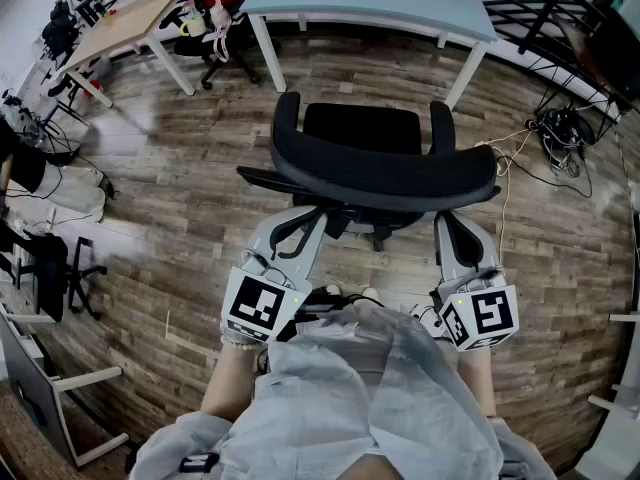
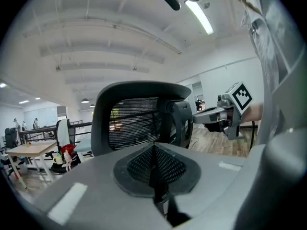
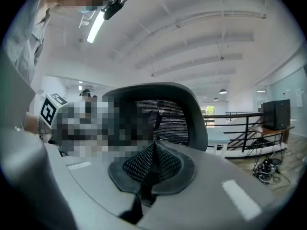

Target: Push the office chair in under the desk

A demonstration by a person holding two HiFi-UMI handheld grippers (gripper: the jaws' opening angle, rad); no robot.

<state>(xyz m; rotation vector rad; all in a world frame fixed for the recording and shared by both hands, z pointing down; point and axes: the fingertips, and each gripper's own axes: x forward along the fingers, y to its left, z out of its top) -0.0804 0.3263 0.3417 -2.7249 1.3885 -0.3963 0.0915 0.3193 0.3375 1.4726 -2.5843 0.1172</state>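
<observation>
My left gripper [image 1: 300,223], right gripper [image 1: 447,230]: jaws pressed together, empty, both just behind chair [image 1: 385,173] back; desk [image 1: 370,8] straight beyond, far

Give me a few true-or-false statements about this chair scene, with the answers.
The chair is already under the desk. False: it stands on the floor short of it.
The left gripper and the right gripper both have their jaws closed. True.
The left gripper clamps the chair's armrest. False: it holds nothing, just behind the backrest.
Cables lie on the floor right of the chair. True.
</observation>
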